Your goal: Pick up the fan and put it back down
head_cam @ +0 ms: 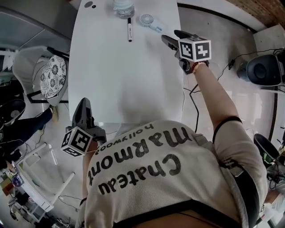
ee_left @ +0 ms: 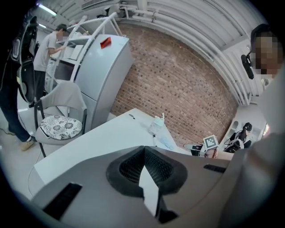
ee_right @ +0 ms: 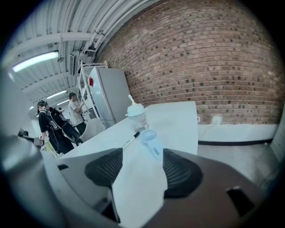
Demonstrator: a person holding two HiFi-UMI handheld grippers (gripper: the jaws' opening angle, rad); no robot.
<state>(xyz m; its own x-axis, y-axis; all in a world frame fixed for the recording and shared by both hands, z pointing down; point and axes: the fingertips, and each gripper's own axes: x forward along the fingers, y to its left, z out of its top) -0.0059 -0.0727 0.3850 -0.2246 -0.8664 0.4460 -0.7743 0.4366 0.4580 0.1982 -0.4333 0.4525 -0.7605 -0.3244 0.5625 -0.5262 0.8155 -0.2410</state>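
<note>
1. Nothing's done yet as far as I can see. The fan (head_cam: pixel 148 21) lies flat at the far end of the tabletop (head_cam: pixel 120 80), just right of the pen (head_cam: pixel 129 30) and near the lidded cup (head_cam: pixel 124 8), untouched.
2. The right gripper (head_cam: pixel 173 38) hovers near-right of the fan, fingers wide apart with nothing between them. The left gripper (head_cam: pixel 83 106) hangs by the near-left edge, fingers closed together and empty.
3. Left to do, I'd guess: reach in, grab, lift, set it back down.
4. The fan's long axis runs diagonally, with the round head far-left and the handle pointing near-right, toward the right gripper.
</note>
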